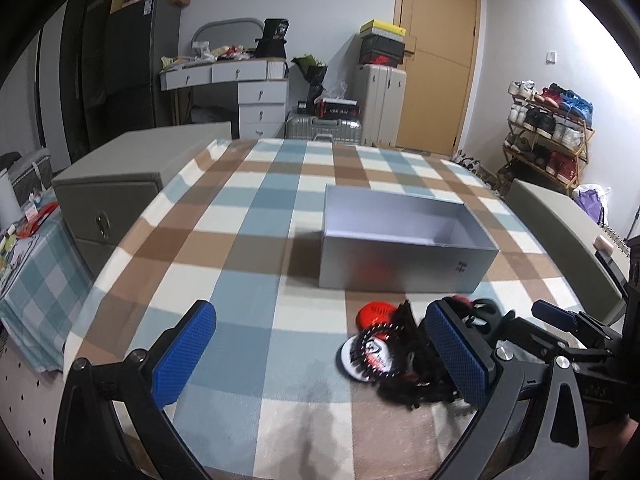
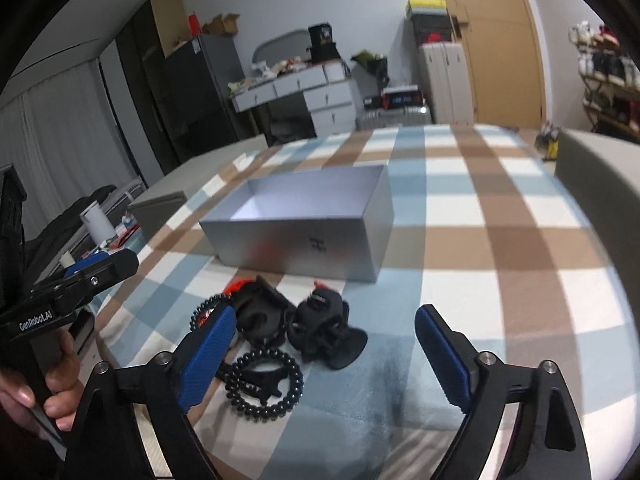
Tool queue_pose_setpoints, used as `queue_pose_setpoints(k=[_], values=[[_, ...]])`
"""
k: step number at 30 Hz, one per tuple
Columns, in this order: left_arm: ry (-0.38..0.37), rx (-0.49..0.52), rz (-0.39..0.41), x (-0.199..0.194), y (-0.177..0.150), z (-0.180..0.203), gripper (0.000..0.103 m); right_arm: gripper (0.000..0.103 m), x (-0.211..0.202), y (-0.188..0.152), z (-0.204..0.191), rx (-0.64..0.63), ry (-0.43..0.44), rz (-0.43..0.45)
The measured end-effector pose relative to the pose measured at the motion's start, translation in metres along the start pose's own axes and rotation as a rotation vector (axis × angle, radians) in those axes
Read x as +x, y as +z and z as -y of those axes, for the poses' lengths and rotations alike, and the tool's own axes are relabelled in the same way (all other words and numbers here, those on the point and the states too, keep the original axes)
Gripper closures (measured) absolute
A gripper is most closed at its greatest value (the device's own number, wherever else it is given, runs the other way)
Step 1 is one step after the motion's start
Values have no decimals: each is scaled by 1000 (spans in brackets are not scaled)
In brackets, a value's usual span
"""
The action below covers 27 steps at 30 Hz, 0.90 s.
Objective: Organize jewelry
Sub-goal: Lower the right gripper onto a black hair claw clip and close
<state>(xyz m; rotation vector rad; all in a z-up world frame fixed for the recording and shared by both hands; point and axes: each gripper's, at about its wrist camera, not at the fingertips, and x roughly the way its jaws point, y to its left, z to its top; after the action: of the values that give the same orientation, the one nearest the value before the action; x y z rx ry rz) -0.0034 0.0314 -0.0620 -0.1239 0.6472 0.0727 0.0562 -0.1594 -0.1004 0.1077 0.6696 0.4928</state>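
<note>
Jewelry (image 2: 280, 340) lies heaped on the checked cloth (image 2: 500, 240), just in front of the open grey box (image 2: 304, 236); black coil bands (image 2: 264, 384), dark clips, red pieces mixed together; box is empty, likely the bin for sorting. Right gripper (image 2: 324, 364) hangs over the heap, jaws spread wide, nothing between the pads; judged to be lining up a first pick. Left gripper (image 1: 324, 356) jaws also released, empty, heap by its right finger. Cloth right of the heap is bare, good room; near table edge close below.
</note>
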Motion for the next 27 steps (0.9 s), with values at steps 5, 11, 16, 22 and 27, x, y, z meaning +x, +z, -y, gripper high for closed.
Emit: queue_pose_setpoints(k=[5,11,16,22,27], values=[[-6,-8,-18,3,-5,-3,1,25,11,-1,3,16,22,-38],[-49,-16,-44,7,-10,-6,1,40,20,-4,4,33,41,-70],[-97,-24,-80,12,-14,-8,1,53,23,-7,11,68,40,-87],[-143,-19,-123,16,-18,-4,1,76,20,-7,20,116,106,-66],[-171,15,-123,15,-13,5,1,76,17,-7,17,102,92,-57]])
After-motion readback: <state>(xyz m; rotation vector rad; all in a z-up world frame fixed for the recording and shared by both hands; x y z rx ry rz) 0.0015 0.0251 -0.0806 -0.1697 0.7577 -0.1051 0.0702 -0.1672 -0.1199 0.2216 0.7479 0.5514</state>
